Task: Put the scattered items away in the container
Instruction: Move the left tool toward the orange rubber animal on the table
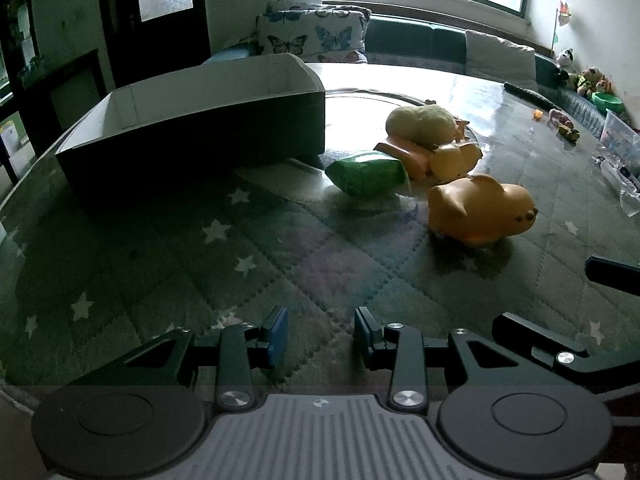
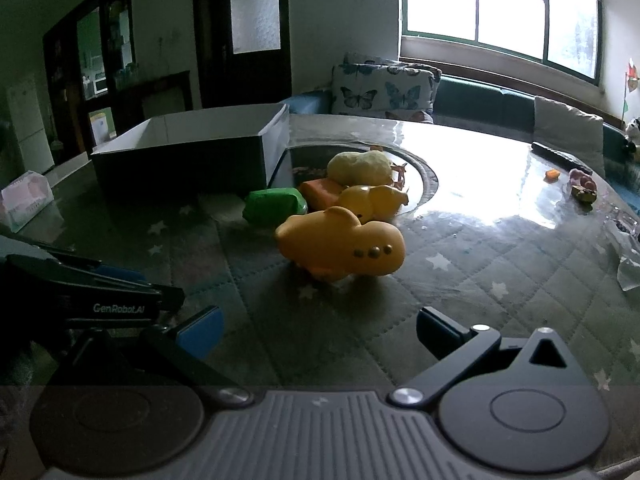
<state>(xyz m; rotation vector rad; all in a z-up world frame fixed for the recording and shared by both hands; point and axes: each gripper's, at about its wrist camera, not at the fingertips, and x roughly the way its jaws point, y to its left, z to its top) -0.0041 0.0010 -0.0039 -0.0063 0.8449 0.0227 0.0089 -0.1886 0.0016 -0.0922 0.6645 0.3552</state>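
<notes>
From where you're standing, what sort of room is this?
Most likely a home living or dining room: a round table under a quilted star-print cover, a cushioned bench with a butterfly pillow beneath the window, and toys around an open box.

On a quilted table (image 2: 500, 264), toys cluster right of an open box (image 2: 188, 152): a submarine toy (image 2: 340, 246) nearest, a wrapped packet (image 2: 276, 204) behind it beside the box.

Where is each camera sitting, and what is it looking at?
Left wrist: rides on the left gripper, looking across the table at the box and toys; its open jaws show.
Right wrist: rides on the right gripper, facing the yellow submarine toy; its wide-open jaws and the left gripper show.
Shared: box, green toy, submarine toy, butterfly pillow.
</notes>
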